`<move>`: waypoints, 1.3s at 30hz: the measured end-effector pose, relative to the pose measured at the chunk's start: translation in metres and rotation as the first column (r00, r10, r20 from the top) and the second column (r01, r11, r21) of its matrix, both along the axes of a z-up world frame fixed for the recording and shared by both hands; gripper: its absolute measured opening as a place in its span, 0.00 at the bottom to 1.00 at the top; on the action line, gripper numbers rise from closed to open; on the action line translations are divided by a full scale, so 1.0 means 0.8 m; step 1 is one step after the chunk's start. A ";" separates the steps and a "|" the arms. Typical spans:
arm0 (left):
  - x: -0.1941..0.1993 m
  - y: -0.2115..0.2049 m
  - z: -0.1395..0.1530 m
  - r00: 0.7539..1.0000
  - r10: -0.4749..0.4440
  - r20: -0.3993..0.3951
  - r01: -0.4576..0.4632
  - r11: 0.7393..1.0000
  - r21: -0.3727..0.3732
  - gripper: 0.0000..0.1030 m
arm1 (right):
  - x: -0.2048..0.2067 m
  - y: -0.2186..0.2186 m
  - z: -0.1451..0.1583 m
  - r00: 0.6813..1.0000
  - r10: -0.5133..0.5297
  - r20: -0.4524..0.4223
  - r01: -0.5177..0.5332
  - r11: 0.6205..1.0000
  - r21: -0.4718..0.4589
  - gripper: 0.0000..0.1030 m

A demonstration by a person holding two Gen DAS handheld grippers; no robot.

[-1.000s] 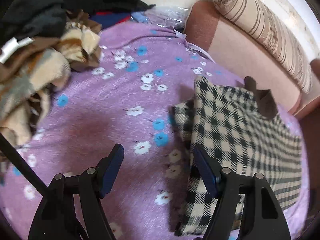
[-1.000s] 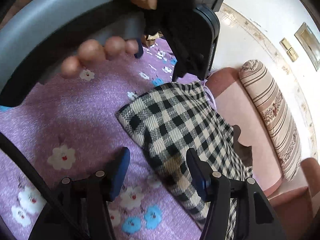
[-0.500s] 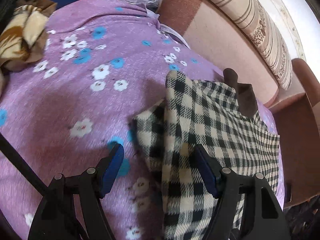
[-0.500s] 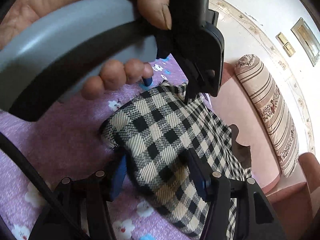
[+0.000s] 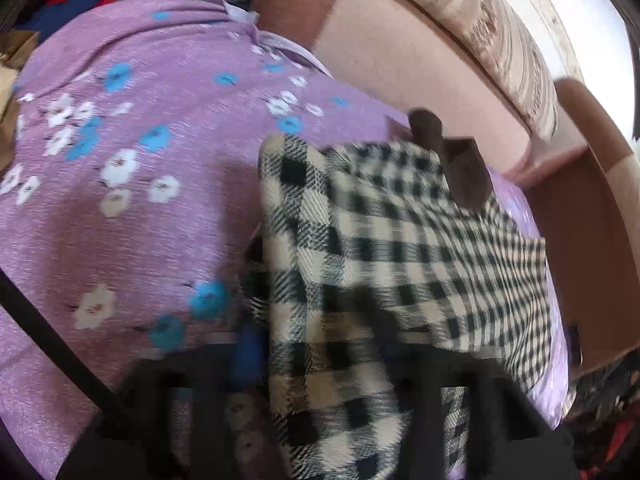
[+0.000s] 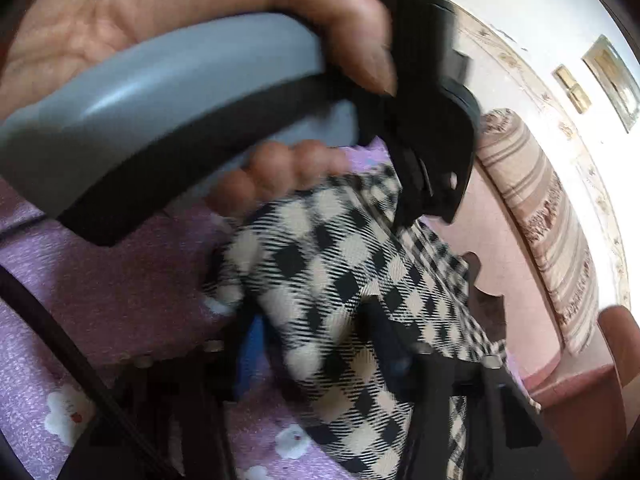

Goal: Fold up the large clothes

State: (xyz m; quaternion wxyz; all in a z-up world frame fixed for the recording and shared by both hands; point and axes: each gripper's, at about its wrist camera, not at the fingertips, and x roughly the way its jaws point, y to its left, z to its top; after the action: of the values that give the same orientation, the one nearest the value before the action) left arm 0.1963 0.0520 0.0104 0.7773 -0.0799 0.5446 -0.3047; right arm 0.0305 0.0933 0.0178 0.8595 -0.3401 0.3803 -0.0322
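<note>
A black-and-cream checked garment (image 5: 400, 240) with a brown collar (image 5: 460, 168) lies partly folded on the purple flowered bedspread (image 5: 120, 220). My left gripper (image 5: 320, 356) is closing on the garment's folded left edge, the cloth between its blurred blue-padded fingers. My right gripper (image 6: 316, 340) straddles the same edge of the garment (image 6: 320, 272), the cloth between its fingers. The person's hand on the left gripper's grey handle (image 6: 160, 100) fills the upper part of the right wrist view.
A pink sofa back (image 5: 400, 60) with a striped bolster (image 5: 500, 32) runs along the far side. Dark and coloured clothes (image 5: 60, 12) lie at the far left. A brown armrest (image 5: 580, 220) stands to the right.
Both grippers have moved forward onto the garment's left edge and their fingers have narrowed on the cloth. The pile of clothes at the left has slid out of the left wrist view.
</note>
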 end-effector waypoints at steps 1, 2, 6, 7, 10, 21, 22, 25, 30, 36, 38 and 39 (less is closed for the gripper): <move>0.000 -0.001 0.001 1.000 0.006 -0.003 -0.006 1.000 0.002 0.12 | -0.002 0.005 -0.002 1.000 0.015 0.002 -0.015 1.000 -0.017 0.35; -0.001 0.000 0.004 1.000 0.016 0.002 -0.016 1.000 0.002 0.10 | -0.004 0.009 -0.004 1.000 0.025 0.008 -0.025 0.999 -0.031 0.26; -0.009 0.003 0.028 0.998 0.050 0.030 -0.050 0.999 -0.008 0.08 | -0.012 0.004 0.010 0.998 0.024 0.050 -0.024 1.000 0.003 0.07; -0.014 0.000 0.036 0.998 0.049 0.044 -0.049 0.999 -0.001 0.08 | -0.014 -0.002 0.018 0.998 0.013 0.061 -0.015 0.999 0.037 0.06; -0.024 -0.017 0.059 0.997 0.035 0.075 -0.039 0.998 0.052 0.08 | -0.027 -0.017 0.039 0.995 -0.024 0.100 0.012 0.994 0.113 0.06; -0.083 -0.187 0.166 0.970 -0.136 0.200 0.100 0.979 0.180 0.08 | -0.097 -0.125 0.118 0.957 -0.180 0.228 0.137 0.971 0.196 0.06; -0.090 -0.211 0.168 0.966 -0.156 0.206 0.116 0.974 0.195 0.08 | -0.106 -0.142 0.123 0.952 -0.201 0.229 0.156 0.968 0.198 0.06; -0.115 -0.295 0.168 0.949 -0.234 0.210 0.181 0.953 0.244 0.08 | -0.126 -0.182 0.129 0.941 -0.253 0.226 0.211 0.957 0.197 0.06; -0.151 -0.408 0.147 0.927 -0.330 0.180 0.265 0.913 0.311 0.08 | -0.166 -0.253 0.121 0.916 -0.357 0.182 0.326 0.928 0.180 0.06; -0.165 -0.463 0.115 0.933 -0.333 0.134 0.275 0.903 0.331 0.18 | -0.193 -0.317 0.091 0.879 -0.467 0.098 0.433 0.867 0.247 0.06; -0.168 -0.459 0.125 0.928 -0.324 0.183 0.253 0.910 0.329 0.31 | -0.195 -0.321 0.088 0.882 -0.463 0.080 0.428 0.862 0.270 0.06; -0.169 -0.456 0.131 0.927 -0.316 0.200 0.241 0.914 0.328 0.39 | -0.195 -0.321 0.088 0.887 -0.457 0.071 0.422 0.863 0.277 0.06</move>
State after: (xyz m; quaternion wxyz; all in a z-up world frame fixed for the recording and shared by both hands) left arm 0.0615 -0.3125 0.1150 0.7906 0.1556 0.4882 -0.3353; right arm -0.1257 -0.1636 0.0885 0.8893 -0.1283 0.3900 -0.2015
